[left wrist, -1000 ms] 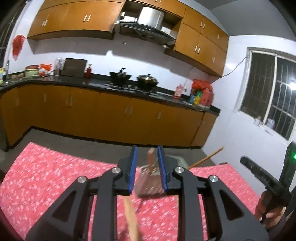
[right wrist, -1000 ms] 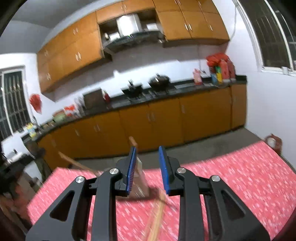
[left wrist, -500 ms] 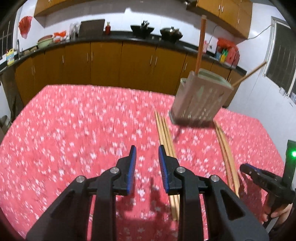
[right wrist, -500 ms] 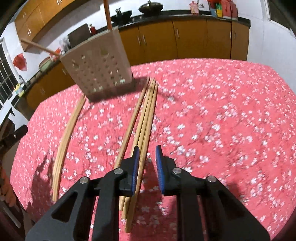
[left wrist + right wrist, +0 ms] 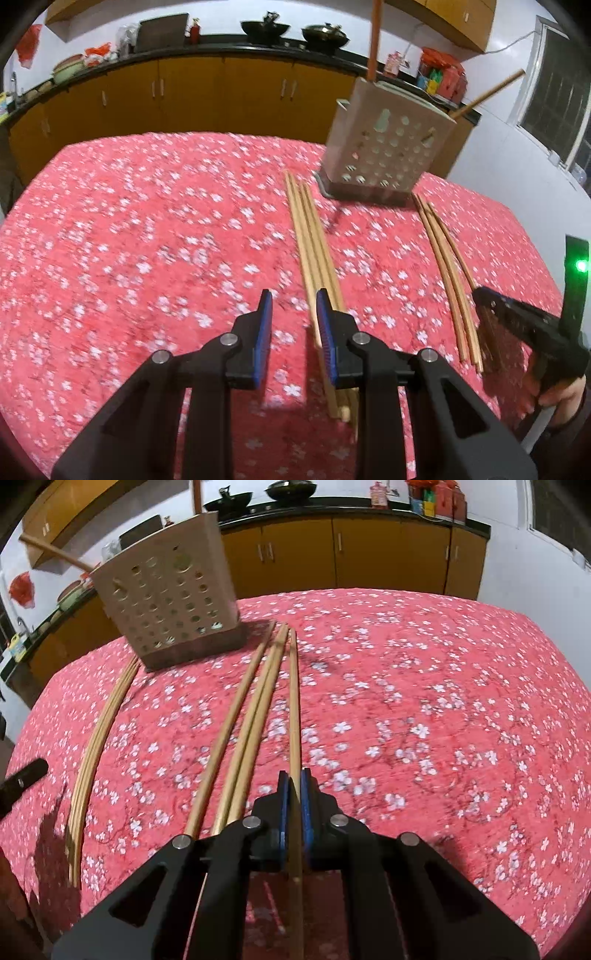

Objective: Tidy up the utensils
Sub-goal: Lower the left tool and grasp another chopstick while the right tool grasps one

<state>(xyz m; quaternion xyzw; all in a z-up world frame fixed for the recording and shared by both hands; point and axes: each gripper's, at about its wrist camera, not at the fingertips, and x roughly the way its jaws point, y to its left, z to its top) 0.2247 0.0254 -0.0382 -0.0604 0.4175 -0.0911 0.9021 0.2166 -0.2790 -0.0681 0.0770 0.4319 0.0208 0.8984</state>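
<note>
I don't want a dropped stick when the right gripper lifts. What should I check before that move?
1. Right gripper fingers clamp the chopstick: ok.
2. Only that one stick in the grip; three neighbours lie to its left, outside the fingers: ok.
3. Holder standing on its base on the tablecloth: ok.
4. Left gripper gripping something: not ok, fingers open, other bundle runs beside them.
5. Free room inside the holder: cannot tell, inside hidden.
</note>
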